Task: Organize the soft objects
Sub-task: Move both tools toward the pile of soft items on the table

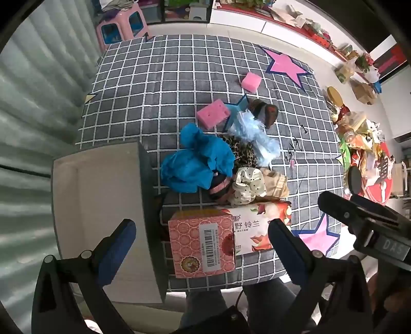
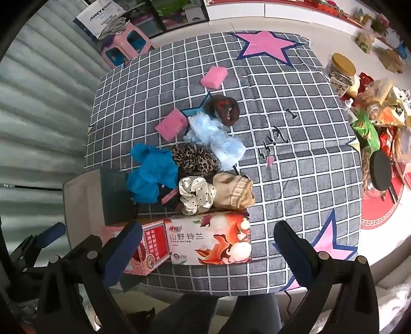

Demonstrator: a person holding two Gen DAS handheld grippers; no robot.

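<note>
A heap of soft things lies on the grey checked cloth [image 1: 167, 77]: a blue cloth [image 1: 195, 159] [image 2: 151, 174], a leopard-print scrunchie [image 1: 241, 151] [image 2: 195, 160], a white dotted scrunchie [image 1: 248, 186] [image 2: 196, 194], a beige sock [image 1: 276, 183] [image 2: 233, 192], a pale blue fluffy piece [image 1: 254, 131] [image 2: 215, 136] and a dark scrunchie [image 1: 264, 111] [image 2: 224, 109]. Two pink sponges [image 1: 213, 113] [image 1: 251, 81] lie farther back. My left gripper [image 1: 203, 250] hangs open over the near boxes. My right gripper [image 2: 209, 254] is open beside it, holding nothing.
A flowered tissue box [image 2: 213, 239] and a pink patterned box [image 1: 203, 244] sit at the near table edge. An open pale bin [image 1: 102, 218] stands at the left. Jars and snack packets [image 2: 372, 115] crowd the right side. A pink stool [image 1: 120, 23] stands beyond the table.
</note>
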